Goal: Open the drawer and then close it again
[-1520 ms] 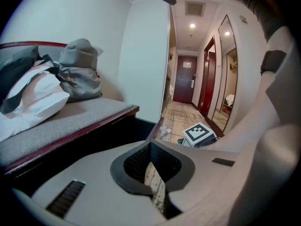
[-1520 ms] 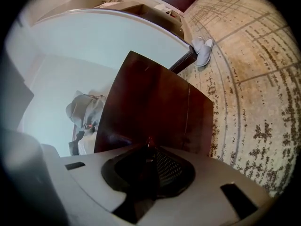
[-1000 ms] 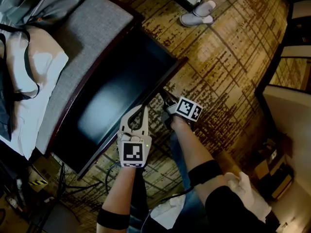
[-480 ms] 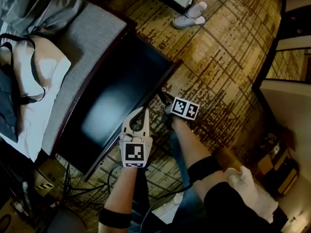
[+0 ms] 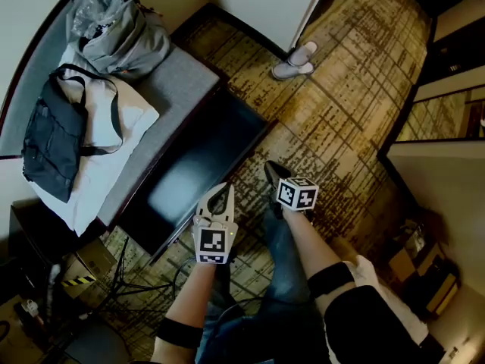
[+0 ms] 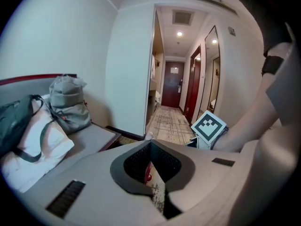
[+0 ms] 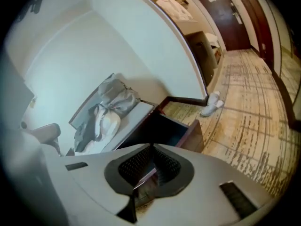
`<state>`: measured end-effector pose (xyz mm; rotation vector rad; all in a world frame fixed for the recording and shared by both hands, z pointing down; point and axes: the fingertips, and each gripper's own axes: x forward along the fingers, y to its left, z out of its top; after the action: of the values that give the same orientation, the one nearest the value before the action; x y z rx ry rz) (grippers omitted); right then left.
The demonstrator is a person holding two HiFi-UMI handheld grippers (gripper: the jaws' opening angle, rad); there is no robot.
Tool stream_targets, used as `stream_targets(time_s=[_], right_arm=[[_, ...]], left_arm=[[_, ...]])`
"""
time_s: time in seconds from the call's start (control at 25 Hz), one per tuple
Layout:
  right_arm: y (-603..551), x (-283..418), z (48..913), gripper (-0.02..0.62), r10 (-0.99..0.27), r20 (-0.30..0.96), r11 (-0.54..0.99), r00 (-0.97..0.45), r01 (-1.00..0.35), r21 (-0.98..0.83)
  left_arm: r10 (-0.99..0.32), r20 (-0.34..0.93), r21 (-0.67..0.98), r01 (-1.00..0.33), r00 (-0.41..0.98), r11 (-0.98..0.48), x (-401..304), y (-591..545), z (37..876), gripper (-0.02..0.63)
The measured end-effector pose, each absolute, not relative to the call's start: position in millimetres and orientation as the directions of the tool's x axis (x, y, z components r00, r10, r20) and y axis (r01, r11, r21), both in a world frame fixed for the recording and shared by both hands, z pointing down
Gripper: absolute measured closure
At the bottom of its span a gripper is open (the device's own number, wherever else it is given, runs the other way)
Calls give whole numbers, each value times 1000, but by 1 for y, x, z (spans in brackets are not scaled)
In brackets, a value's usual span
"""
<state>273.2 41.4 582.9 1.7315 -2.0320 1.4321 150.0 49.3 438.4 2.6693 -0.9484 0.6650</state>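
Three cams, one corner of the room

Head view hangs high, staring almost straight down on the open drawer [image 5: 198, 165] and carpet [image 5: 341, 112]. Left gripper view sits lower and faces down the hallway [image 6: 171, 117]. Right gripper view is tilted, angled down at the drawer from fairly near. All three catch the grey bag [image 5: 117, 32] on the counter [image 5: 170, 82]; head and right also share the slippers [image 5: 297, 59].
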Motion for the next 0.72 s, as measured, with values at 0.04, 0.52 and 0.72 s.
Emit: stream_targets(time_s=[0.04, 0.52, 0.72], right_arm=[[41, 272, 558, 572, -714, 609, -61, -345, -836, -545], [25, 199, 292, 572, -757, 473, 393, -451, -892, -223], [31, 159, 220, 572, -749, 414, 520, -517, -846, -115]], left_arm=[[-547, 485, 65, -652, 683, -756, 144, 50, 421, 601], [-708, 414, 60, -793, 572, -606, 60, 53, 251, 601], [-786, 389, 49, -863, 480, -502, 10, 58, 207, 601]])
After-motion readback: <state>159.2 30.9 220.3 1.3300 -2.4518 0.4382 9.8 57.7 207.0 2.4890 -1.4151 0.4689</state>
